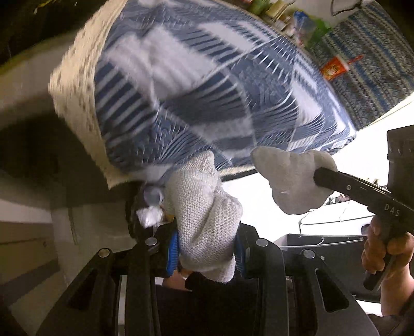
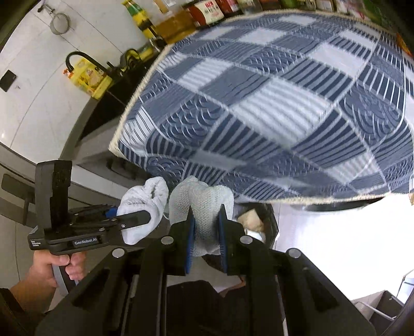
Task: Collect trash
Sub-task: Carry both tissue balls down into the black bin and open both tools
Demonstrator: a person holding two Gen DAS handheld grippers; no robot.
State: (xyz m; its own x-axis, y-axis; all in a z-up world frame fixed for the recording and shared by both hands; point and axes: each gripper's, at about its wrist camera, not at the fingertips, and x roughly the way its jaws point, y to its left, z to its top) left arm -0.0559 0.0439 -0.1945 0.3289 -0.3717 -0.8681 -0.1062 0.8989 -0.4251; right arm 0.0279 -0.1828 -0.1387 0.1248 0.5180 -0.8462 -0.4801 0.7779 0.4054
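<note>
A blue-and-white patterned cloth (image 1: pixel 196 85) (image 2: pixel 271 103) with a cream border hangs lifted and tilted in front of both cameras. My left gripper (image 1: pixel 207 248) (image 2: pixel 141 219) is shut on a bunch of white knit fabric (image 1: pixel 204 206) at the cloth's near edge. My right gripper (image 2: pixel 207 240) (image 1: pixel 318 178) is shut on a like bunch of white knit fabric (image 2: pixel 204 204) beside it; its blue pads (image 2: pixel 190 243) press on both sides. Below the cloth's edge sits a black bin (image 2: pixel 266 219) with brown paper (image 2: pixel 252 219) inside. Crumpled white trash (image 1: pixel 150 217) shows in the left wrist view.
Bottles (image 2: pixel 207 10) line the back of the counter, with a yellow oil bottle (image 2: pixel 88 75) and a black faucet (image 2: pixel 77 55) at the left. A red packet (image 1: pixel 333 68) lies on a second patterned cloth (image 1: pixel 375 77). A black box (image 1: pixel 323 248) stands low right.
</note>
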